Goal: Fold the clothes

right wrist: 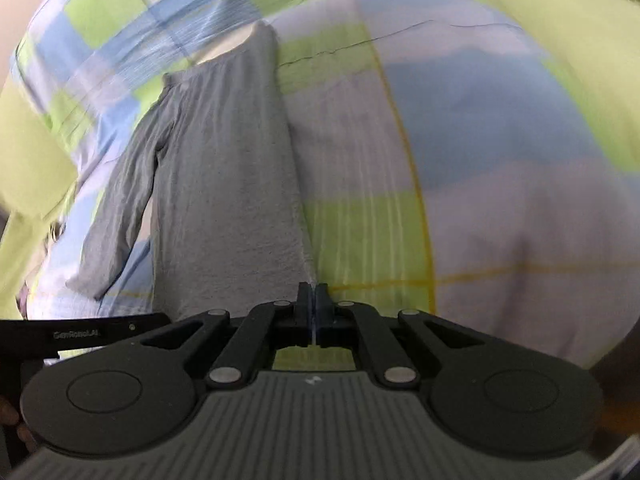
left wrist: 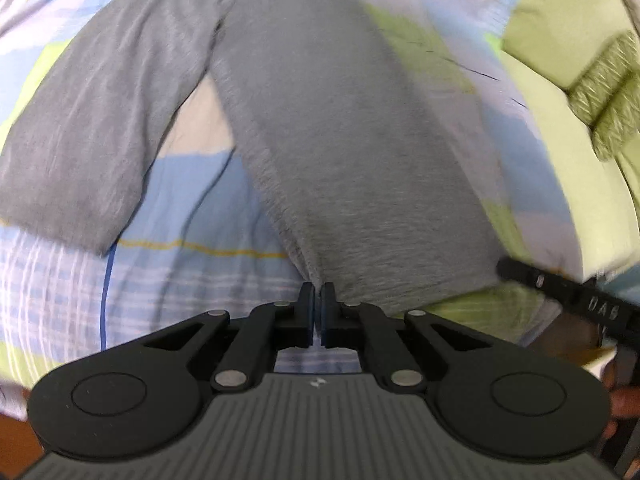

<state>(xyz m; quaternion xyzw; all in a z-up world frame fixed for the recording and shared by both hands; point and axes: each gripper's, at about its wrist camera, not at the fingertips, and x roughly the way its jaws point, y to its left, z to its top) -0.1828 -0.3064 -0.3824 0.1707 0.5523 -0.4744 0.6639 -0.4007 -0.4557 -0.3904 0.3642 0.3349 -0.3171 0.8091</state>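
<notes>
A grey long-sleeved shirt (left wrist: 320, 128) lies flat on a checked bed sheet (left wrist: 192, 200), its one visible sleeve (left wrist: 100, 128) spread out to the left. My left gripper (left wrist: 317, 292) is shut on the shirt's near hem at its left corner, where the cloth bunches to a point between the pads. In the right wrist view the shirt (right wrist: 224, 184) runs away from me with a straight right edge. My right gripper (right wrist: 313, 291) is shut on the hem's right corner. Each gripper shows in the other's view: the right gripper (left wrist: 580, 300) and the left gripper (right wrist: 80, 334).
The sheet (right wrist: 460, 160) is checked in blue, green and white. A pale green pillow (left wrist: 560, 32) and a green knitted cloth (left wrist: 608, 92) lie at the far right. A hand (left wrist: 624, 400) holds the right gripper's handle. Brown wood (left wrist: 12, 436) shows at the near left.
</notes>
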